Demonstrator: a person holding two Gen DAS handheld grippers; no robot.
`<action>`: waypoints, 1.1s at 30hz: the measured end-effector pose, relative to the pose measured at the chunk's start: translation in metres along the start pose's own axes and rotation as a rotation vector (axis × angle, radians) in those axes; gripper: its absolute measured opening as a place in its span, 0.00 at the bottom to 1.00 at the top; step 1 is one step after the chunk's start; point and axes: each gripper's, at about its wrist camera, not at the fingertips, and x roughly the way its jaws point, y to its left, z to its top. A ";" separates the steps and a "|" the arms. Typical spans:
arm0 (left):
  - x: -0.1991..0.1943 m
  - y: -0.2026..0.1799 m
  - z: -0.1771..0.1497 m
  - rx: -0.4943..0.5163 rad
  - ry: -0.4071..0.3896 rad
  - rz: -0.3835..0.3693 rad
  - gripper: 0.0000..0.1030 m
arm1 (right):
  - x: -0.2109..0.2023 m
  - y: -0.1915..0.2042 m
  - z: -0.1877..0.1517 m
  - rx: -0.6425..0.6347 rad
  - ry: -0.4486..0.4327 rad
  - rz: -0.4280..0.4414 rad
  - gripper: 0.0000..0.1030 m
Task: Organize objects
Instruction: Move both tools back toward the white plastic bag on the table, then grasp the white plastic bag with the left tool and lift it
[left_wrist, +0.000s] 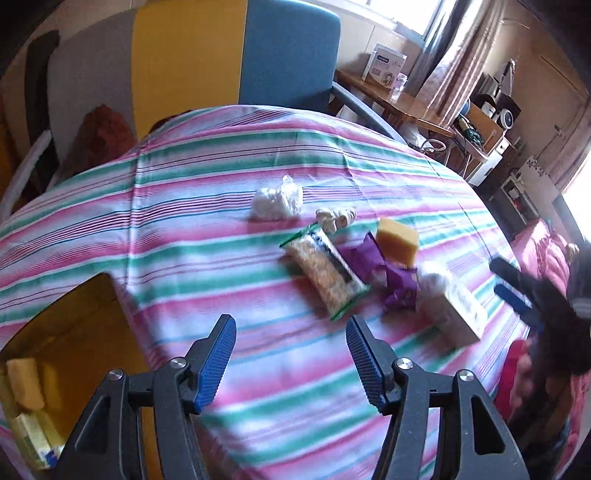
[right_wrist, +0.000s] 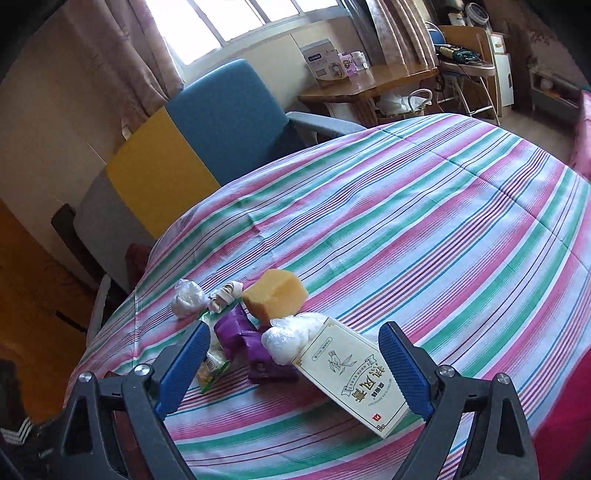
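Lying at the near edge of the pile, a cream carton carries large Chinese characters, a small drawing of hands and a line of Latin letters too small to read; a red square mark sits at its near corner. It rests between the blue pads of the right tool, whose jaws stand wide apart and touch nothing. A crumpled clear plastic bag leans against the carton's far end. Just beside it lie purple snack wrappers, with a yellow sponge block behind them. A green-edged snack packet lies next to the wrappers, its print blurred. Farther off sit small rolled cream pieces and a second plastic bag. Everything rests on a striped pink, green and white cloth over the counter. The left tool hovers open above bare cloth, near a yellow box holding yellow items.
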 end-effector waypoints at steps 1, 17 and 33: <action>0.007 0.001 0.008 -0.012 0.007 -0.010 0.61 | 0.000 -0.001 0.000 0.003 0.004 0.004 0.91; 0.134 -0.009 0.110 0.101 0.044 0.125 0.80 | 0.009 -0.009 0.000 0.070 0.066 0.097 0.92; 0.131 0.016 0.087 0.027 0.054 0.079 0.38 | 0.012 -0.013 0.004 0.071 0.053 0.084 0.92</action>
